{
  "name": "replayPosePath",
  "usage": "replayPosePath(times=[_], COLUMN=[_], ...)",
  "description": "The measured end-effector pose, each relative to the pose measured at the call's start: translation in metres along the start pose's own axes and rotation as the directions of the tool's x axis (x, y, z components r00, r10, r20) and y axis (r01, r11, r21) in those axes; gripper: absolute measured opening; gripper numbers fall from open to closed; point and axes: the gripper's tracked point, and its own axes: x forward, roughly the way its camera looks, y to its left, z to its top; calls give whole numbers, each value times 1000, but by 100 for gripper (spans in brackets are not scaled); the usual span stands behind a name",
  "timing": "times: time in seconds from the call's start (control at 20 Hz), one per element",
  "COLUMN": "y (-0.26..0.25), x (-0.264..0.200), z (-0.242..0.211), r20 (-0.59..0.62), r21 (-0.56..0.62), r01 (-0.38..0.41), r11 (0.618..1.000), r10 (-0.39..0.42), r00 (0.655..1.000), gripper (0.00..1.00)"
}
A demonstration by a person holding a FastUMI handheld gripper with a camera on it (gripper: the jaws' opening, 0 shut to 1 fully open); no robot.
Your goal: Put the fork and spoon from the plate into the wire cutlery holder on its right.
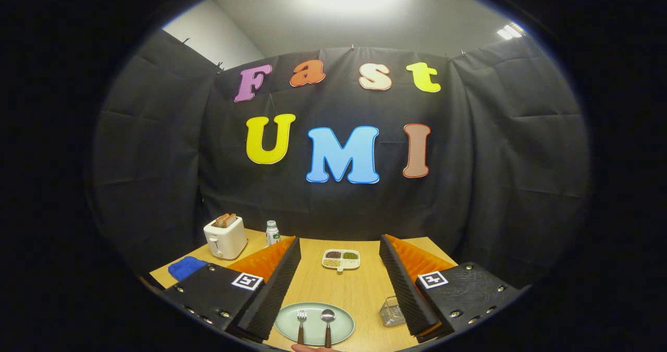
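The hand-held gripper [340, 289] is held wide open above the counter [359, 289]. Fork [301, 325] and spoon [328, 326] are seen on the plate [285, 321], beside the holder [392, 311].

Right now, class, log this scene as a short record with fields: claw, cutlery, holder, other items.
claw: the claw is open, fingers wide apart above the table, holding nothing
cutlery: fork and spoon lie side by side on the green plate, between the fingers
holder: wire cutlery holder right of the plate, nothing seen in it
other items: sectioned dish, toaster, bottle, blue cloth
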Motion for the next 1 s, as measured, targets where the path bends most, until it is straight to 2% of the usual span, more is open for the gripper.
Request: replayPosePath(times=[0.5,0.7,1.0], y=[-3,5,15], x=[11,15,10], z=[-37,-64,-105], r20=[-105,-176,-285], r21=[25,-31,-60], r01=[-7,-82,-150], r11=[1000,996,987], r10=[10,75,127], r00=[994,982,950], gripper=[93,93,93])
